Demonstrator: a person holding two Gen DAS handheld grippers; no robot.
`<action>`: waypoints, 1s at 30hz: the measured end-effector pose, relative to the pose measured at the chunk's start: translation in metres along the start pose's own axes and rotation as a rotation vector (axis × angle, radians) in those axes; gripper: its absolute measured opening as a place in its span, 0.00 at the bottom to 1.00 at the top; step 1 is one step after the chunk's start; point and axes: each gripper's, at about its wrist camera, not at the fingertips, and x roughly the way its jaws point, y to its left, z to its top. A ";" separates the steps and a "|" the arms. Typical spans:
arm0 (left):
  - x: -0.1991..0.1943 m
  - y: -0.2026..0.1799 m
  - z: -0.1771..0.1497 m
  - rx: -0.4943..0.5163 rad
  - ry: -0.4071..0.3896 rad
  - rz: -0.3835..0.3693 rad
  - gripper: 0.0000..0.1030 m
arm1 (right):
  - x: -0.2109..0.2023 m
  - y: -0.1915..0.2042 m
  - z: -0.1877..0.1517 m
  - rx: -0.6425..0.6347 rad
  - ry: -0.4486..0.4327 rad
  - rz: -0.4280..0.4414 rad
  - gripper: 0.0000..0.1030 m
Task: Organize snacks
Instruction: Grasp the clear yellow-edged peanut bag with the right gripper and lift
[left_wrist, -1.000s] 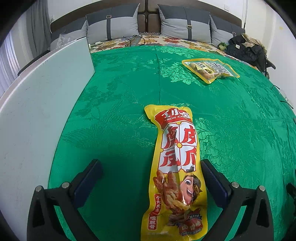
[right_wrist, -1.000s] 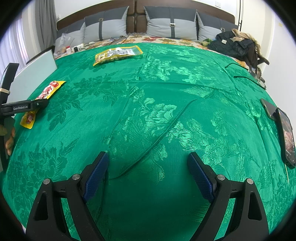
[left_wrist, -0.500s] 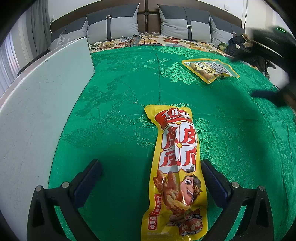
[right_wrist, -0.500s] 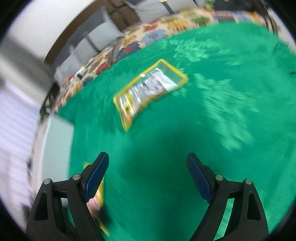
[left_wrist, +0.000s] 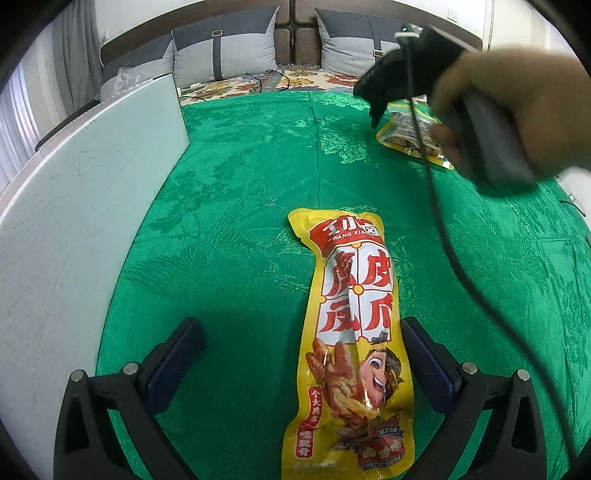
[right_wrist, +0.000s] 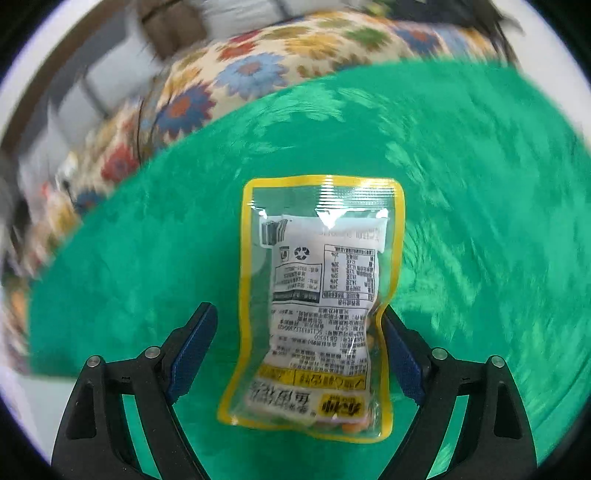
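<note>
A long yellow and red snack pack (left_wrist: 354, 339) lies flat on the green cloth (left_wrist: 240, 221), its near half between the fingers of my open left gripper (left_wrist: 301, 354). A clear pouch with a yellow border (right_wrist: 317, 306) lies label side up between the fingers of my open right gripper (right_wrist: 301, 343); the right finger (right_wrist: 400, 350) sits close against its edge. In the left wrist view a person's hand (left_wrist: 517, 107) holds the right gripper's body over that same pouch (left_wrist: 410, 133) at the far right.
A pale board (left_wrist: 81, 206) runs along the cloth's left edge. Grey pillows (left_wrist: 225, 48) and a flowered sheet (right_wrist: 229, 77) lie beyond the cloth's far end. A black cable (left_wrist: 454, 251) hangs from the right gripper across the cloth.
The right gripper swept left and forward across the bed and now straddles the yellow-bordered pouch; hand and tool have entered the left wrist view. The left gripper has not moved.
</note>
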 end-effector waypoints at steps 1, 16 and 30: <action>0.000 0.000 0.000 0.000 0.000 0.000 1.00 | -0.001 0.003 -0.005 -0.073 -0.006 -0.015 0.83; 0.000 0.001 0.000 0.000 -0.001 0.000 1.00 | -0.075 -0.101 -0.128 -0.435 0.028 0.177 0.64; 0.000 0.001 0.000 0.000 -0.001 0.000 1.00 | -0.104 -0.141 -0.245 -0.461 -0.216 0.207 0.79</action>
